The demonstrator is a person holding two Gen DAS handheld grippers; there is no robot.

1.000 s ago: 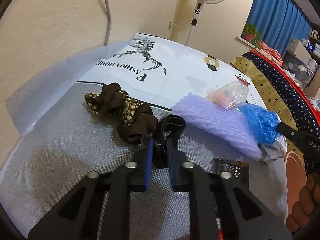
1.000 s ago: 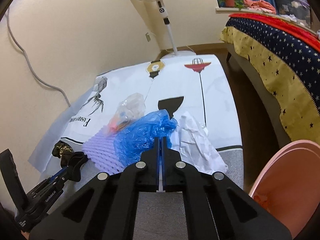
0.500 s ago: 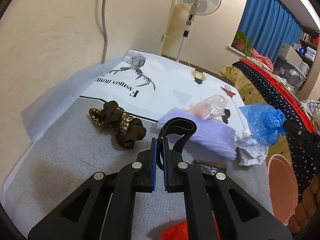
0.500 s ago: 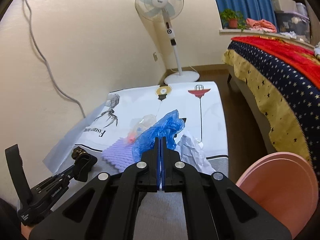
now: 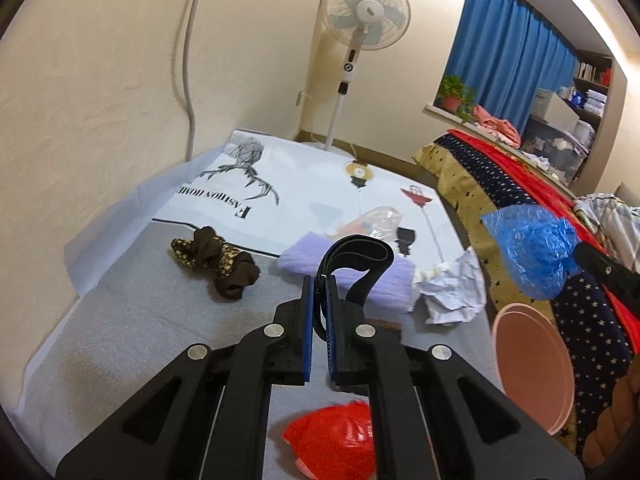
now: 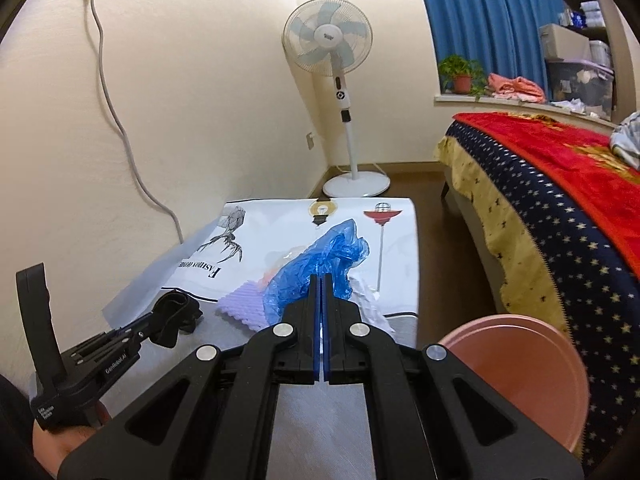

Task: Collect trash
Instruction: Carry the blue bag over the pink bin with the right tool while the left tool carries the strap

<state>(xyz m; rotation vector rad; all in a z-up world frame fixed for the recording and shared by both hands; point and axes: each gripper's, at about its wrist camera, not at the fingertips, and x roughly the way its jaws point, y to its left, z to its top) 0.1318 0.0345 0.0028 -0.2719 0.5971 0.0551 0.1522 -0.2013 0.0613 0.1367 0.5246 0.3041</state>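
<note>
Blue plastic bag [image 6: 320,268] hangs pinched in right gripper [image 6: 321,292], above table. Black strap [image 5: 352,258] clamped in left gripper [image 5: 318,300], loop upward. Pink bin [image 6: 528,364] lies right-below both; right gripper nearer, likely drops first.

It was a bedroom in a home. A bed under a navy star-patterned cover with a red blanket [image 6: 560,184] stood on the right. A white pedestal fan [image 6: 328,48] stood in the far corner beside cream walls, blue curtains [image 6: 488,12] hung at the window, and a potted green plant [image 6: 460,74] sat on the sill. Folded clothes and storage boxes filled far-right shelves [image 5: 576,96].
</note>
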